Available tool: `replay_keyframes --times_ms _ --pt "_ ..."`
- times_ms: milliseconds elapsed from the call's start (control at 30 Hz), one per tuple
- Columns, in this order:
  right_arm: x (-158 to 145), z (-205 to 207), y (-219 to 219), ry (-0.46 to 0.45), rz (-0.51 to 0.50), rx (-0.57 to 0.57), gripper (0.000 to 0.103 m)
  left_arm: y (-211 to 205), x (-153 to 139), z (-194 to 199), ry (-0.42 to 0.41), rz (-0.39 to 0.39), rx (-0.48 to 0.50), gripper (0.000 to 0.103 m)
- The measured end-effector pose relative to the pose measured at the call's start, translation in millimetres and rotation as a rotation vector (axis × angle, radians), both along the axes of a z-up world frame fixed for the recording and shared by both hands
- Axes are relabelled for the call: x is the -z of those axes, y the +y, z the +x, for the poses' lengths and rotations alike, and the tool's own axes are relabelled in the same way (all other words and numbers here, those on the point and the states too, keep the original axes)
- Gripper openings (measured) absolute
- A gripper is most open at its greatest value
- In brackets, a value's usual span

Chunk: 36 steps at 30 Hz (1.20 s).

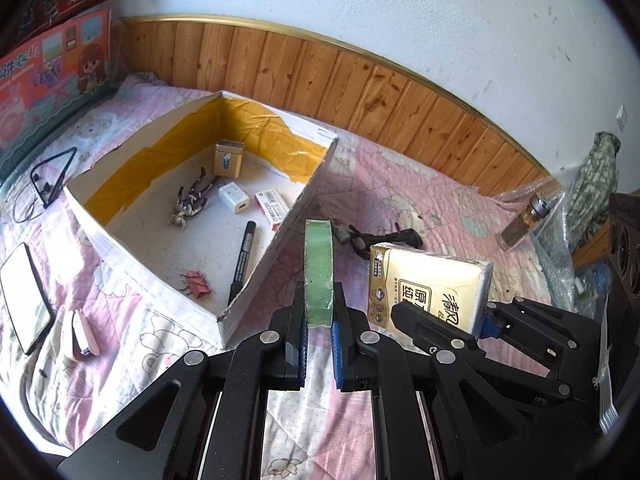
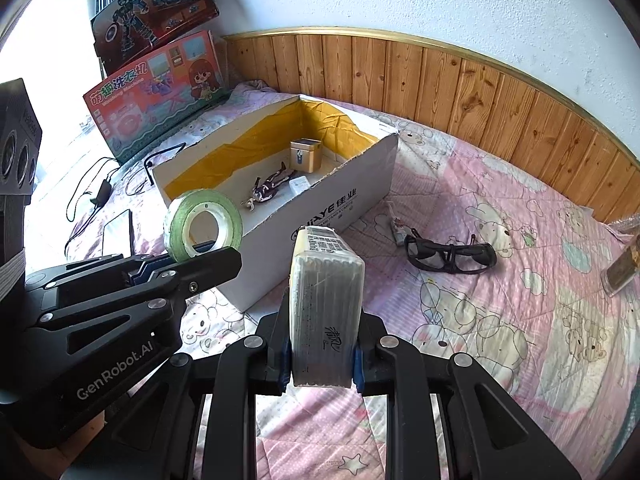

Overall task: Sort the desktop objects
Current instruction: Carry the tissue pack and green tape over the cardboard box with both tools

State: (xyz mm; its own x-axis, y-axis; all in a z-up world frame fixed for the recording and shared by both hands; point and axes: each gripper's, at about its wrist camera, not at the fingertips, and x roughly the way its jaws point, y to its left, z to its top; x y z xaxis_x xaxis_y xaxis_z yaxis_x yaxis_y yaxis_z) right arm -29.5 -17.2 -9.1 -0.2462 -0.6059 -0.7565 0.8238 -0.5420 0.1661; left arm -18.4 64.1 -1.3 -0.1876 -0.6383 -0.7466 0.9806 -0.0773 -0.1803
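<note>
My left gripper [image 1: 319, 300] is shut on a green tape roll [image 1: 319, 268], held edge-on just off the near right corner of a white cardboard box [image 1: 256, 292]. In the right wrist view the tape roll [image 2: 204, 224] shows as a ring in the left gripper [image 2: 192, 256], in front of the box [image 2: 320, 208]. My right gripper [image 2: 323, 320] is shut on a yellow tissue pack [image 2: 326, 292], lifted above the pink quilt; the pack [image 1: 430, 280] also shows right of the tape. Inside the box lie a gold case [image 1: 228, 159], a doll, a white charger, a marker [image 1: 243, 256] and a pink clip.
Black glasses [image 2: 450, 254] lie on the quilt right of the box. A phone [image 1: 24, 300] and a cable [image 1: 48, 184] lie to the box's left. Toy boxes [image 2: 156, 88] lean at the back left, and a glass bottle [image 1: 520, 220] lies at far right. Wood panelling backs the bed.
</note>
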Motion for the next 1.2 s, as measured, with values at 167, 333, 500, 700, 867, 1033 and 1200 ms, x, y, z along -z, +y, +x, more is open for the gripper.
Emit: replay_keyframes --times_ms 167,333,500,700,867,1033,1200 --pt "-4.3 1.1 -7.3 0.007 0.002 -0.008 0.024 -4.6 -4.9 10.2 0.011 -0.008 -0.018 0.009" --pt "-8.9 1.2 -16.2 0.018 0.004 -0.013 0.024 -10.2 -7.3 18.5 0.022 -0.011 -0.033 0.009" --pt "-15.0 1.3 -25.8 0.027 0.001 -0.022 0.024 -16.9 -5.0 25.1 0.035 0.001 -0.038 0.009" --pt "-20.5 -1.9 -37.4 0.038 0.003 -0.029 0.024 -24.1 -3.6 31.7 0.047 0.005 -0.046 0.009" --pt "-22.7 -5.7 -46.2 0.046 0.008 -0.027 0.024 -32.4 -5.2 37.5 0.053 0.004 -0.054 0.009" --pt "-24.5 -11.3 -53.2 0.049 0.010 -0.026 0.024 -41.3 -7.9 43.8 0.054 0.001 -0.062 0.009" --pt "-26.4 -15.7 -60.2 0.054 0.013 -0.025 0.024 -50.1 -9.1 49.6 0.053 0.002 -0.069 0.009"
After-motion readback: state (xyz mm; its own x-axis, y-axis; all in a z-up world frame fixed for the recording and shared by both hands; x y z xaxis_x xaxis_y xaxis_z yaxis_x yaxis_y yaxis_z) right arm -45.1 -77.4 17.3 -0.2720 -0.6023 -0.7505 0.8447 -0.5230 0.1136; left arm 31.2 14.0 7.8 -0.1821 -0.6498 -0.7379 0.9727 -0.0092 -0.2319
